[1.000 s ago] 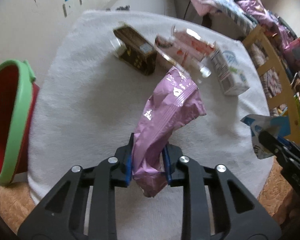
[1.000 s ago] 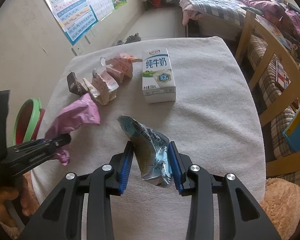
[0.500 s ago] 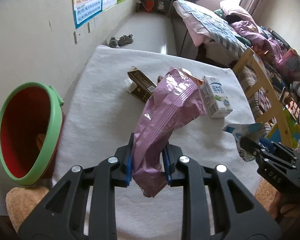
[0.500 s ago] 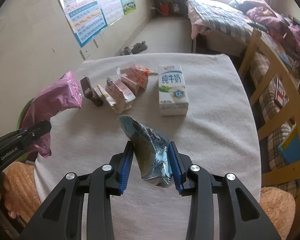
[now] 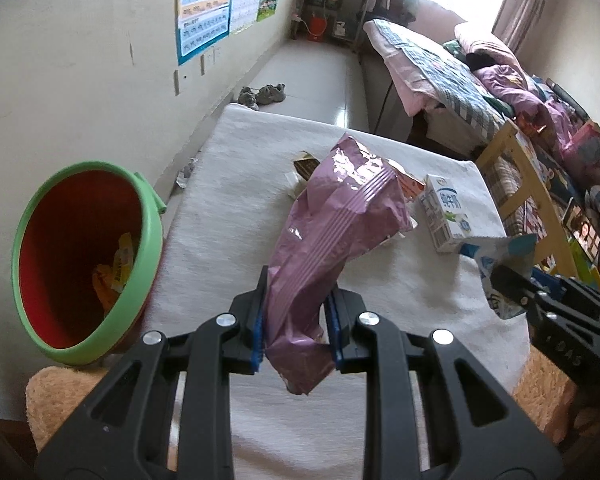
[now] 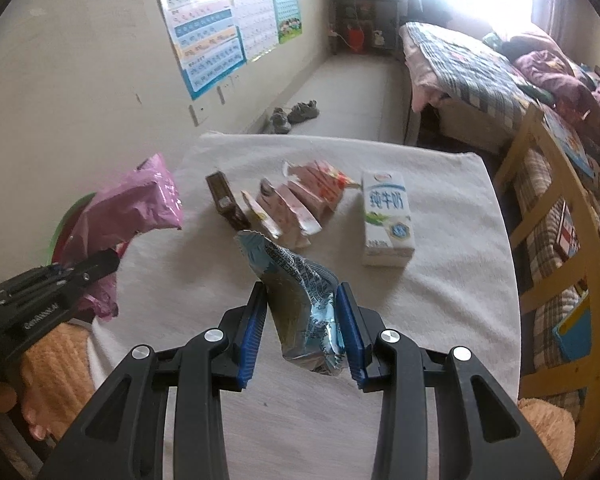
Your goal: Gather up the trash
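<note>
My left gripper is shut on a crumpled purple snack bag and holds it above the white-clothed table. A red bin with a green rim stands left of the table, with wrappers inside. My right gripper is shut on a crumpled blue-and-silver wrapper. The purple bag and left gripper show at the left of the right wrist view; the blue wrapper shows at the right of the left wrist view.
On the table lie a white milk carton, pink crushed cartons and a brown carton. A wooden chair and a bed stand to the right. Shoes lie on the floor beyond.
Both grippers have risen and pulled back from the table with their wrappers. The left gripper has swung left, bringing the bin's inside more into view.
</note>
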Available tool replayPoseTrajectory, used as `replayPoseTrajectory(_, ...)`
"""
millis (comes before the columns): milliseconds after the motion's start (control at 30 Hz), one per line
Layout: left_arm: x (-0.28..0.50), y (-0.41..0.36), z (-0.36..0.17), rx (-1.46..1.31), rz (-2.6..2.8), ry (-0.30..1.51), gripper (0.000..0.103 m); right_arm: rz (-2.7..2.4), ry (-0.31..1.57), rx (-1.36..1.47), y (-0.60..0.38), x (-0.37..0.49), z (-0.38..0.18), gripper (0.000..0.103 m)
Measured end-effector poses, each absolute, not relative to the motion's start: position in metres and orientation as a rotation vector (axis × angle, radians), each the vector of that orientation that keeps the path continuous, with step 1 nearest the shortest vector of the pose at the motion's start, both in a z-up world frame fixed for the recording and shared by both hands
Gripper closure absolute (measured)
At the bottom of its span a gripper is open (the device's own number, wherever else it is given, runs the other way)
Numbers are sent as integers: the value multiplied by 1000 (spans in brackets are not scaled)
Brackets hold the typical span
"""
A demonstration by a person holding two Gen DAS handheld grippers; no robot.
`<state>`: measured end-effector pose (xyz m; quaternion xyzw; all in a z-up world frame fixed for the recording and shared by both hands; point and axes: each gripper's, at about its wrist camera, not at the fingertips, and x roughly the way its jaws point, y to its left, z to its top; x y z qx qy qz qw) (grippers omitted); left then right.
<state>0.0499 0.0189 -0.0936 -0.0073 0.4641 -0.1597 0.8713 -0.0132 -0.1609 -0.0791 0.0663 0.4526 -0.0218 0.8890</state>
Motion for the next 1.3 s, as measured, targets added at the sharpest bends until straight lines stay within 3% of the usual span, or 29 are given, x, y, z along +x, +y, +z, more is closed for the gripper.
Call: replayPoseTrajectory(1300,48,134,-86,-152,-107,904,79,225,856,-68,-25,34,-36,67)
